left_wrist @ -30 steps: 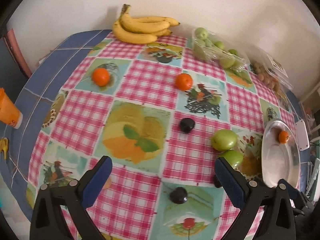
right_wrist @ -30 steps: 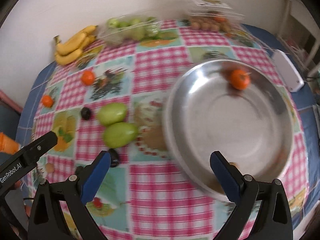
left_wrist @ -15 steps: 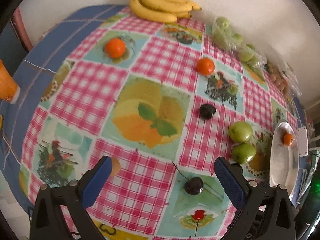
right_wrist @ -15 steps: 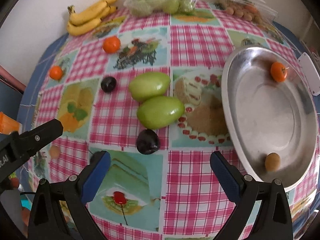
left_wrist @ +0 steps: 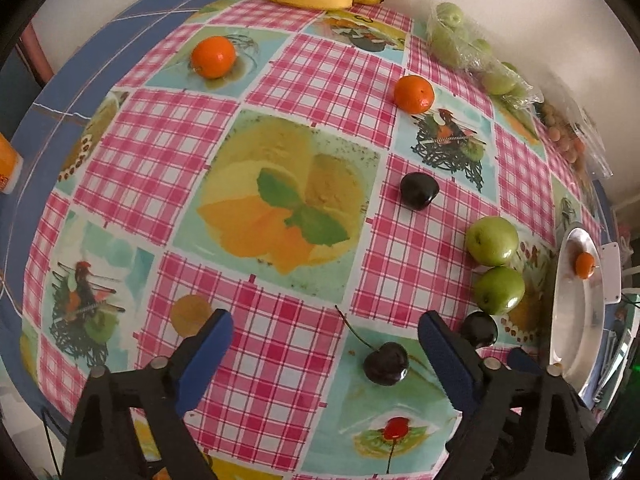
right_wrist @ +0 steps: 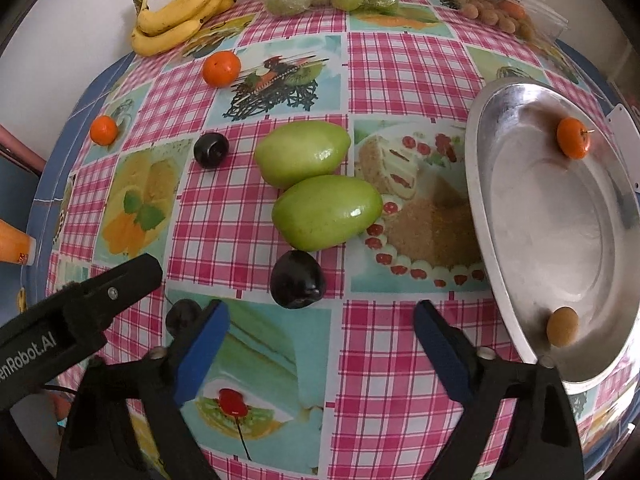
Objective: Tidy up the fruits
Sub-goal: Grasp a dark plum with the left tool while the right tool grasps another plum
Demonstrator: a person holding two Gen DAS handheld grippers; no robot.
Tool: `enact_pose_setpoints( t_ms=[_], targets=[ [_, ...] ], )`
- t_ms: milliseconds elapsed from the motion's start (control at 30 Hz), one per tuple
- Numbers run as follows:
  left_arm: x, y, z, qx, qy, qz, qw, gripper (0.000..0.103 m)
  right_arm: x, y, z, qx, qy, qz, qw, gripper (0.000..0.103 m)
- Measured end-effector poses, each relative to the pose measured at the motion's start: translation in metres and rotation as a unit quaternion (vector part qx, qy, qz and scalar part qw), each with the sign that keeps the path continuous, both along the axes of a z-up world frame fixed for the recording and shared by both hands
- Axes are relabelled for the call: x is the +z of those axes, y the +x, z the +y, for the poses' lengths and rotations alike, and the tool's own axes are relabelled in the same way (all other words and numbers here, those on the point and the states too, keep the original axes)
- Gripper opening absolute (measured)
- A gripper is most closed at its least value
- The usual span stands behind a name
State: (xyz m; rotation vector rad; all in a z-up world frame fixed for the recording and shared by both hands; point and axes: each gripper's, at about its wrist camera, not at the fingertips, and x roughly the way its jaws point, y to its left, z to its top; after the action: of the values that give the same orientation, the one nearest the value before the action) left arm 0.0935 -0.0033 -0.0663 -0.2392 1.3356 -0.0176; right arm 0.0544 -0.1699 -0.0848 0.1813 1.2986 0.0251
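Clearly, a pick-up is being prepared: a dark cherry [left_wrist: 386, 363] with a long stem lies on the checked tablecloth [left_wrist: 172, 152], just inside the right-hand finger of the left gripper [left_wrist: 325, 354], and a dark plum [right_wrist: 296, 279] lies just ahead of the right gripper [right_wrist: 320, 342], toward twelve o'clock. Two green fruits [right_wrist: 326, 211], touching each other, are seen beyond the plum at twelve o'clock, and a steel bowl [right_wrist: 500, 240] is placed at two o'clock, with a small orange [right_wrist: 573, 137] and a brown fruit [right_wrist: 562, 326] already inside. Further oranges and a bunch of bananas [right_wrist: 180, 12] are left near the wall. Both sets of jaws have just been closing a little, yet both are spread wide and nothing is pinched or touched. For the next move, each gripper would probably need to be lowered around its fruit and closed gently, since soft fruit could be bruised or rolled away.
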Motion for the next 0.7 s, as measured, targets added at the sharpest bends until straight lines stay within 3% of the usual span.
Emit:
enact_pose_setpoints(
  t_ms=[200,267,367,433,567,700],
  targets=[
    [-0.003,-0.001,-0.004,-0.007,-0.021,0.009,0.9997,0.078,0.003,0.003,0.010,0.013,0.005,-0.008,1.000,0.059],
    [-0.005,-0.002,-0.007,-0.010,-0.024,0.011,0.9996,0.078,0.003,0.004,0.013,0.016,0.007,-0.010,1.000,0.043],
    [-0.006,-0.004,-0.009,-0.013,-0.029,0.012,0.9994,0.078,0.002,0.006,0.014,0.017,0.014,-0.010,1.000,0.029],
    [-0.007,-0.003,-0.012,-0.017,-0.035,0.016,0.9991,0.068,0.003,0.006,0.012,0.014,0.019,-0.011,1.000,0.029],
    [-0.009,-0.003,-0.016,-0.024,-0.038,0.022,0.9987,0.064,0.002,0.004,0.009,0.012,0.024,-0.006,1.000,0.028],
    [-0.011,-0.004,-0.021,-0.035,-0.044,0.030,0.9980,0.051,0.002,0.000,0.004,0.003,0.028,0.003,1.000,0.028]
  ],
)
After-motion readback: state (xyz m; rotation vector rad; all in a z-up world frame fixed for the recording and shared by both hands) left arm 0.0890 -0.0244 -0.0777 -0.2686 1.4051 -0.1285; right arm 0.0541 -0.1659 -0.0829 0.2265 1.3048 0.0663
